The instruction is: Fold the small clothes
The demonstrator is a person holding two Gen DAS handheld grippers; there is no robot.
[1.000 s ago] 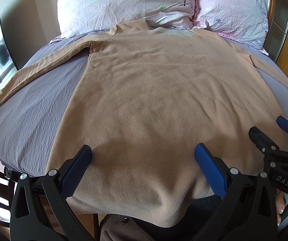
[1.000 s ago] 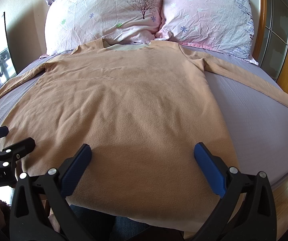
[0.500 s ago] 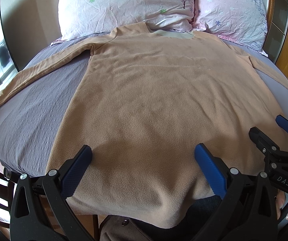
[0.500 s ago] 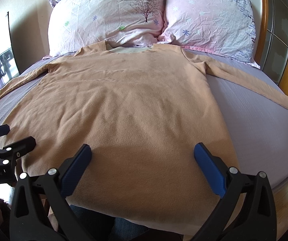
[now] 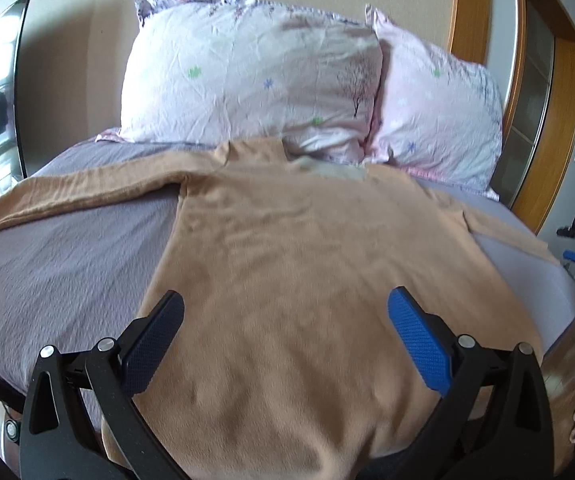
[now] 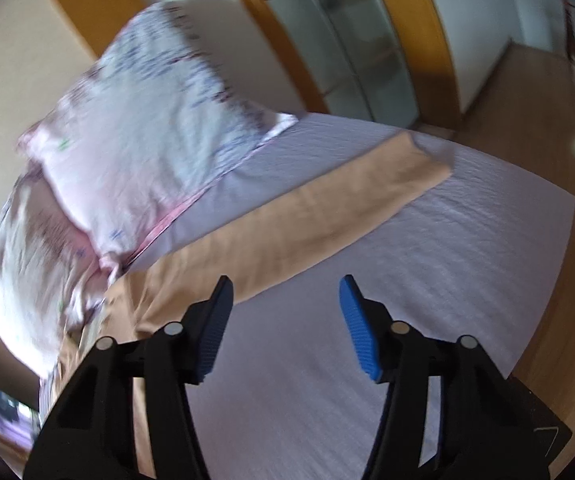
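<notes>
The right gripper point(image 6: 285, 296) has swung away from the hem toward the outstretched right sleeve point(image 6: 327, 216), jaws spread and empty. The left gripper point(image 5: 285, 320), likewise spread, hovers over the tan sweater point(image 5: 307, 280) lying flat on the bed point(image 5: 59, 264). A sleeve fold looks next.

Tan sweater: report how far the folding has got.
Done: the tan sweater lies spread flat on the bed, sleeves out, no fold yet. In hand: nothing; the open right gripper points toward the right sleeve, the open left gripper hovers over the hem. Left: every fold.
</notes>
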